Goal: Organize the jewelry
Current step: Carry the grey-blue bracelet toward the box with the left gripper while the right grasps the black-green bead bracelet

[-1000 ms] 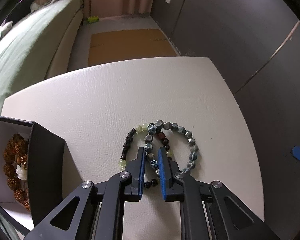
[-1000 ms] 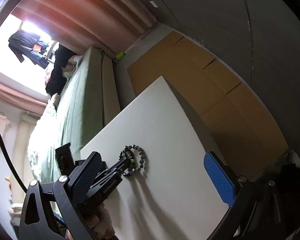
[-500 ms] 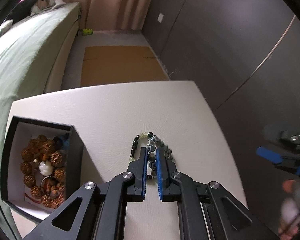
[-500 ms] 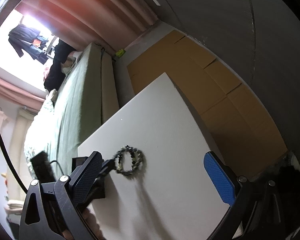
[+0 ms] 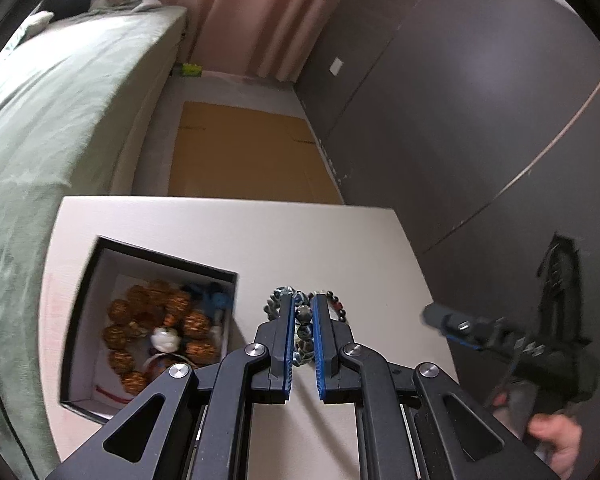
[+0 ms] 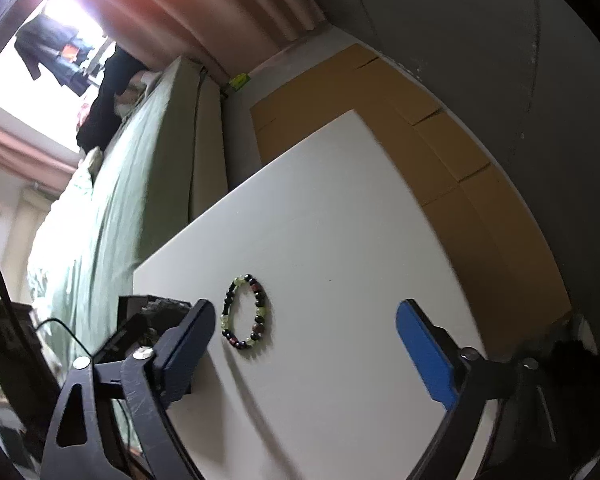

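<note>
Left wrist view: left gripper (image 5: pixel 302 344) is clamping its blue pads on a blue-grey beaded bracelet (image 5: pixel 303 330), jaws nearly together, bracelet hanging between the fingers above the white table (image 5: pixel 228 232). Just left of it, an open black jewelry box (image 5: pixel 80 320) is sitting on the table, holding a brown carved-bead bracelet (image 5: pixel 156 332) with a white bead; some blue item in the box's far corner is too blurred to name. Right gripper (image 5: pixel 456 330) is showing at the right edge, blurred, with a hand (image 5: pixel 556 436) on its grip. Right wrist view: right gripper (image 6: pixel 300 344) is standing with jaws wide apart and has just been closing a little, nothing touching the pads. A black-and-green beaded bracelet (image 6: pixel 245 312) is lying flat on the table (image 6: pixel 340 208), in the gap between the fingers, nearer the left finger. Green bed (image 6: pixel 112 208) and cardboard sheets (image 6: pixel 440 140) are lying beyond the table.
</note>
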Demonstrator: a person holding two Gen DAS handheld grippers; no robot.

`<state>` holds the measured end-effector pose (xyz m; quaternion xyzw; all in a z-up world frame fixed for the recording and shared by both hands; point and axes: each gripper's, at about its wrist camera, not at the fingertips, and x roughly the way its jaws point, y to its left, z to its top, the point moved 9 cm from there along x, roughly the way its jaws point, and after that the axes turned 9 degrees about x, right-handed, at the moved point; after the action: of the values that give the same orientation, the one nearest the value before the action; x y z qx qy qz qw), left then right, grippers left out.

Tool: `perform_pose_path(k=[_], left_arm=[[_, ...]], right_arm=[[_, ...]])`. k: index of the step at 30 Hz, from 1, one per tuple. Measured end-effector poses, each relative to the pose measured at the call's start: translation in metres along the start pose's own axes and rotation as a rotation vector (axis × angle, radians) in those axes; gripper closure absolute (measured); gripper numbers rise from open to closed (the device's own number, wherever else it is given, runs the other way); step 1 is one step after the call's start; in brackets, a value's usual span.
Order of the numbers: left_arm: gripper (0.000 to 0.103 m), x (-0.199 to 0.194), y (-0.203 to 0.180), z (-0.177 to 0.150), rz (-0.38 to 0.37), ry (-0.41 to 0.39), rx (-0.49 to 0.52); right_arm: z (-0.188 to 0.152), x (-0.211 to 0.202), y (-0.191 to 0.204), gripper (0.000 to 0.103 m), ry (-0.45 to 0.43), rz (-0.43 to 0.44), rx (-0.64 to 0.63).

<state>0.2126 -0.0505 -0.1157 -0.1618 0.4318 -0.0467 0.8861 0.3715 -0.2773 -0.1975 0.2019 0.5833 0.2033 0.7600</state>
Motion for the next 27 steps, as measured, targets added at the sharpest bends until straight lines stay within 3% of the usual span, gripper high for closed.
perform_pose_path(k=[4,13,23,27], left_arm=[[0.095,-0.014,0.011,0.005,-0.006,-0.023,-0.018],[0.095,-0.047,0.039,0.014,-0.001,-0.077,-0.055],[0.095,-0.065,0.064,0.014,0.020,-0.092,-0.072],[0.095,-0.060,0.063,0.012,0.013,-0.074,-0.067]], right_arm=[[-0.006,0.012,0.012,0.033,0.011,-0.020,-0.041],[-0.021,0.046,0.039,0.053,0.045,-0.090,-0.126],[-0.030,0.073,0.048,0.068,0.055,-0.230,-0.222],[-0.036,0.073,0.051,0.090,0.055,-0.288,-0.294]])
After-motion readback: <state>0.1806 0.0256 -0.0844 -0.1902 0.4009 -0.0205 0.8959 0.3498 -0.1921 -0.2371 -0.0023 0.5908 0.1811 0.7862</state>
